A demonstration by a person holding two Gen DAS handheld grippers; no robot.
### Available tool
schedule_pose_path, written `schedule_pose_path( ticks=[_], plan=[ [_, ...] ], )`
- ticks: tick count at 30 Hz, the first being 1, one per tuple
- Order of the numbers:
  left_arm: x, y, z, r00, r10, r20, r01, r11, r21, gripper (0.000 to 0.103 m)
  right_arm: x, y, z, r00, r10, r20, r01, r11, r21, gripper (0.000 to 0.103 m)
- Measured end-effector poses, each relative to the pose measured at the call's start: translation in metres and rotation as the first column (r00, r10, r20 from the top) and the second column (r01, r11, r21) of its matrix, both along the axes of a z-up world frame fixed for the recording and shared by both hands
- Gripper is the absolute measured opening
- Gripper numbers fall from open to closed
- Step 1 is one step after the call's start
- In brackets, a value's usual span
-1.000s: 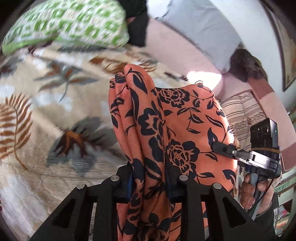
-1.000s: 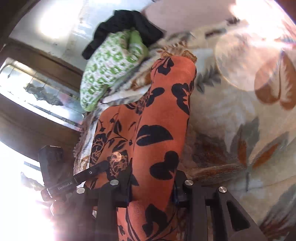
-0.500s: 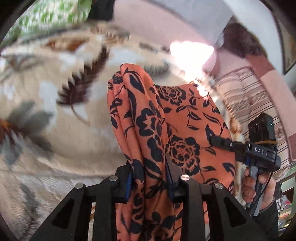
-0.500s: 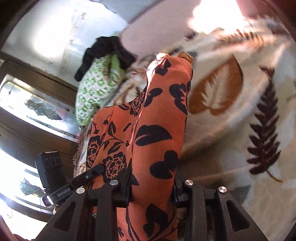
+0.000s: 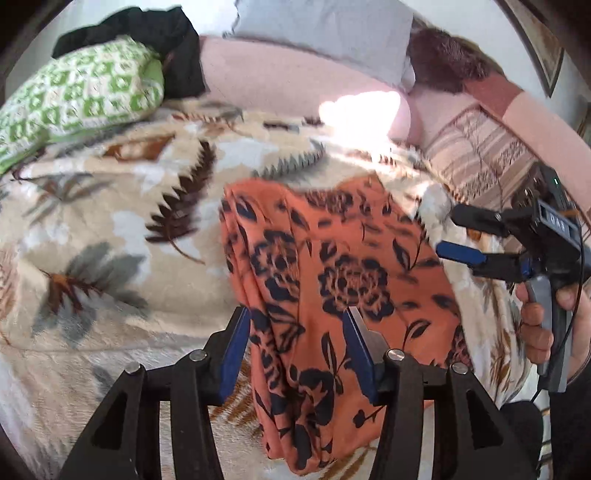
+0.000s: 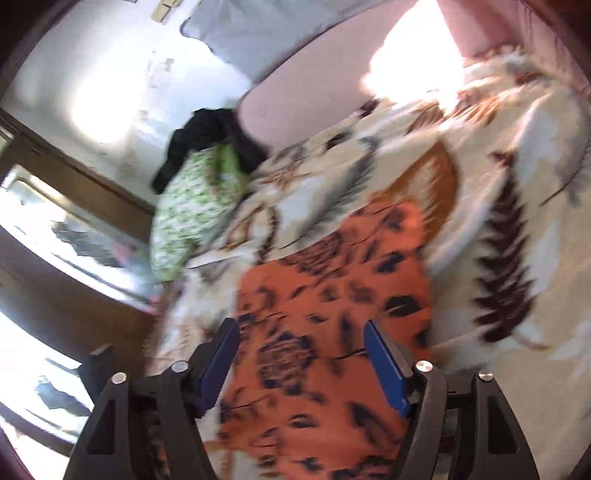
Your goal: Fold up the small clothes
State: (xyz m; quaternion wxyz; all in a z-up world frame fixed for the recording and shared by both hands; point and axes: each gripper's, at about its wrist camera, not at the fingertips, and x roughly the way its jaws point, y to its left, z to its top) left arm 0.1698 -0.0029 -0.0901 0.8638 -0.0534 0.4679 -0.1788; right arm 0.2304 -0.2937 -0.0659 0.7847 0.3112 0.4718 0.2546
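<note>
An orange garment with a dark floral print (image 5: 332, 280) lies spread on the leaf-patterned blanket (image 5: 110, 229), its near edge hanging over the front. It also shows, blurred, in the right wrist view (image 6: 332, 332). My left gripper (image 5: 295, 347) is open, its blue pads on either side of the garment's bunched left edge. My right gripper (image 6: 301, 365) is open just above the cloth; it also shows in the left wrist view (image 5: 448, 232), open at the garment's right side, held by a hand.
A green-and-white pillow (image 5: 74, 92) and a black garment (image 5: 147, 29) lie at the back left. A pink headboard cushion (image 5: 277, 77), a grey pillow (image 5: 325, 26) and a striped cloth (image 5: 480, 158) are behind. A window (image 6: 55, 240) is on the right gripper's left.
Both grippers have opened and let go of the orange garment. It has dropped from hanging between them to lying flat on the blanket. Both grippers have pulled back a little.
</note>
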Motion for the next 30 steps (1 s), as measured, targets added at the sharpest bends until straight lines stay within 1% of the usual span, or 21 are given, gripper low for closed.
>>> schedule_pose_path(
  ticks=[1,2,3,4,6,8,10,11,13,14,15,16,17,18,20,21,23,24,26,28,30],
  plan=[
    [0.006,-0.005,-0.016,0.999,0.008,-0.051,-0.005,0.999,0.042,0.053,0.007,0.004,-0.011,1.000,0.000,-0.031,0.000,1.000,-0.002,0.075],
    [0.010,-0.008,-0.028,0.996,0.017,-0.088,-0.012,0.998,0.063,0.057,0.014,0.005,-0.028,0.997,-0.008,-0.083,0.007,1.000,-0.010,0.075],
    [0.011,-0.005,-0.033,0.995,0.024,-0.096,-0.019,0.999,0.045,0.058,0.020,0.002,-0.044,0.990,-0.029,-0.136,0.028,1.000,-0.008,0.075],
    [0.010,-0.003,-0.030,0.996,0.034,-0.083,-0.031,0.999,0.041,0.059,0.019,-0.002,-0.049,0.987,-0.047,-0.152,0.050,0.999,0.016,0.075],
    [0.004,-0.003,-0.016,0.999,0.031,-0.032,-0.029,0.998,0.063,0.059,0.017,0.000,-0.033,0.994,-0.029,-0.106,0.032,0.999,0.024,0.075],
    [0.003,-0.005,0.002,0.999,0.018,0.030,-0.020,0.996,0.083,0.058,0.016,0.001,-0.018,0.999,-0.007,-0.044,0.007,1.000,-0.006,0.076],
    [0.009,-0.007,0.017,0.997,0.019,0.074,-0.024,0.997,0.067,0.059,0.023,-0.001,-0.014,0.999,-0.009,-0.037,0.010,1.000,0.014,0.076],
    [0.017,-0.008,0.020,0.996,0.023,0.083,-0.029,0.997,0.068,0.061,0.028,-0.003,-0.017,0.999,-0.023,-0.034,0.024,0.999,0.027,0.077],
    [0.038,-0.014,0.012,0.998,0.041,0.057,-0.048,0.990,0.131,0.063,0.041,-0.005,-0.030,0.996,-0.055,-0.069,0.054,0.998,-0.009,0.078],
    [0.050,-0.017,0.001,0.997,0.067,0.025,-0.070,0.981,0.183,0.063,0.044,-0.008,-0.039,0.994,-0.058,-0.098,0.059,0.998,0.006,0.078],
    [0.058,-0.017,-0.010,0.996,0.084,-0.007,-0.080,0.975,0.206,0.063,0.046,-0.012,-0.047,0.990,-0.076,-0.122,0.080,0.996,0.025,0.078],
    [0.061,-0.014,-0.015,0.995,0.096,-0.019,-0.090,0.975,0.203,0.065,0.045,-0.013,-0.044,0.989,-0.087,-0.117,0.093,0.995,0.046,0.078],
    [0.062,-0.010,-0.014,0.994,0.107,-0.012,-0.103,0.977,0.187,0.065,0.044,-0.012,-0.038,0.992,-0.082,-0.096,0.088,0.994,0.061,0.078],
    [0.062,-0.009,-0.012,0.994,0.111,0.001,-0.110,0.978,0.180,0.065,0.042,-0.010,-0.030,0.995,-0.075,-0.064,0.079,0.995,0.064,0.078],
    [0.064,-0.009,-0.012,0.993,0.119,0.023,-0.122,0.973,0.197,0.065,0.043,-0.009,-0.021,0.998,-0.059,-0.016,0.060,0.997,0.045,0.078],
    [0.066,-0.008,-0.015,0.992,0.122,0.014,-0.122,0.972,0.201,0.066,0.048,-0.009,-0.024,0.998,-0.063,-0.022,0.064,0.997,0.041,0.079],
    [0.069,-0.007,-0.022,0.992,0.128,-0.012,-0.123,0.972,0.201,0.067,0.056,-0.015,-0.044,0.992,-0.086,-0.091,0.090,0.995,0.036,0.079],
    [0.068,-0.006,-0.021,0.992,0.127,-0.010,-0.122,0.972,0.201,0.067,0.057,-0.018,-0.052,0.988,-0.100,-0.116,0.108,0.993,0.058,0.079],
    [0.065,-0.003,-0.013,0.991,0.131,-0.003,-0.128,0.972,0.197,0.067,0.050,-0.019,-0.042,0.990,-0.111,-0.083,0.118,0.989,0.089,0.080],
    [0.058,-0.001,-0.002,0.991,0.128,0.026,-0.130,0.974,0.187,0.067,0.043,-0.015,-0.027,0.995,-0.089,-0.051,0.093,0.993,0.079,0.080],
    [0.053,-0.002,-0.002,0.992,0.117,0.056,-0.126,0.967,0.219,0.067,0.034,-0.016,-0.019,0.996,-0.082,-0.028,0.084,0.993,0.088,0.080]
  ],
)
